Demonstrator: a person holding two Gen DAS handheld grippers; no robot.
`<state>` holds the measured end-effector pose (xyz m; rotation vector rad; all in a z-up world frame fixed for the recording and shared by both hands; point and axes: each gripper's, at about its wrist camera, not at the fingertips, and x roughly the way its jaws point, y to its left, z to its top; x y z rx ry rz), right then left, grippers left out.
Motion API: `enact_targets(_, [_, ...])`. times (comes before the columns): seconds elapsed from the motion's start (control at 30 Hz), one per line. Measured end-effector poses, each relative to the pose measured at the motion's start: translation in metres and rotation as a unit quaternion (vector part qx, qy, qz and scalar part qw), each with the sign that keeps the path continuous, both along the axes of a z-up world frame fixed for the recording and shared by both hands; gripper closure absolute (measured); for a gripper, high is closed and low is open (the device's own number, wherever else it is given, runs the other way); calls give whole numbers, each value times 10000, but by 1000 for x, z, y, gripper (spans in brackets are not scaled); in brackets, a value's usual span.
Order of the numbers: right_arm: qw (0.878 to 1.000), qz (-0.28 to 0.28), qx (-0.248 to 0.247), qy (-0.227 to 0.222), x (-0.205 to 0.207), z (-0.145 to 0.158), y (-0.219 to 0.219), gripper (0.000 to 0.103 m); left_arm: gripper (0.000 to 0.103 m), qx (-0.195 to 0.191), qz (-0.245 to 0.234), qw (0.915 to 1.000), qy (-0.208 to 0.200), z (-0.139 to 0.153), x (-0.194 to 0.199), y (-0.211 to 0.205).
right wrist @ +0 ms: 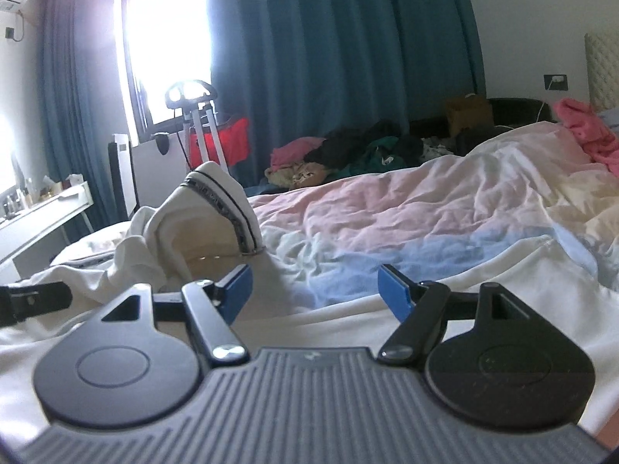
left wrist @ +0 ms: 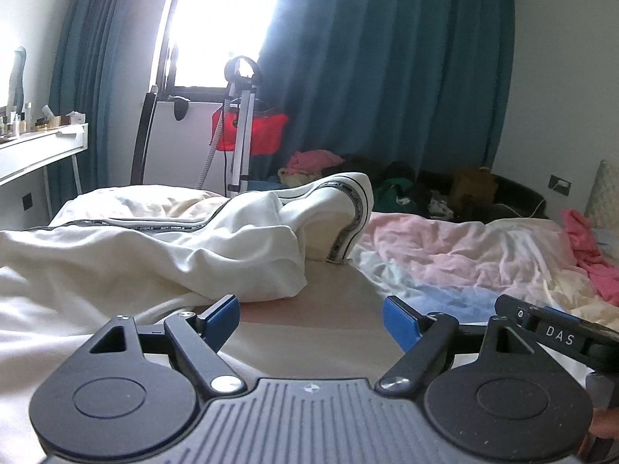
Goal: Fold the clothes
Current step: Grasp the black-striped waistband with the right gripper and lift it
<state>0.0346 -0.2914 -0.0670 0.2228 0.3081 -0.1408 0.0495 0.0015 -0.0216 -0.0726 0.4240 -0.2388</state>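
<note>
A white garment (left wrist: 154, 255) with black lettered trim lies crumpled on the bed, one trimmed edge standing up in a hump (left wrist: 340, 208). It also shows in the right wrist view (right wrist: 216, 208), left of centre. My left gripper (left wrist: 309, 319) is open and empty, low over the bed just in front of the garment. My right gripper (right wrist: 314, 290) is open and empty, low over white cloth (right wrist: 483, 282). Part of the right gripper (left wrist: 557, 332) shows at the right edge of the left wrist view.
A pastel pink, blue and cream duvet (right wrist: 425, 216) covers the bed to the right. A pink garment (right wrist: 584, 131) lies near the headboard. A heap of clothes (right wrist: 348, 154) sits beyond the bed. A white desk (left wrist: 38, 150) and a stand with red cloth (left wrist: 247, 131) are at the left.
</note>
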Motion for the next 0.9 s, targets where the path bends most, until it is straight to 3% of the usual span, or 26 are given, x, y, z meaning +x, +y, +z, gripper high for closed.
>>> enact_targets(0.2, [10000, 15, 15, 79, 0, -4, 2, 33, 20, -13, 32, 10000, -28, 5, -3, 4])
enact_targets(0.5, [9952, 386, 810, 388, 8, -13, -9, 33, 17, -71, 223, 9997, -1, 15, -8, 15])
enact_targets(0.73, [9758, 850, 1721, 1046, 83, -33, 8, 33, 17, -433, 314, 9984, 164, 15, -1, 37])
enact_targets(0.9, [9813, 802, 1448, 987, 167, -46, 37, 33, 17, -532, 424, 9972, 316, 0, 16, 52])
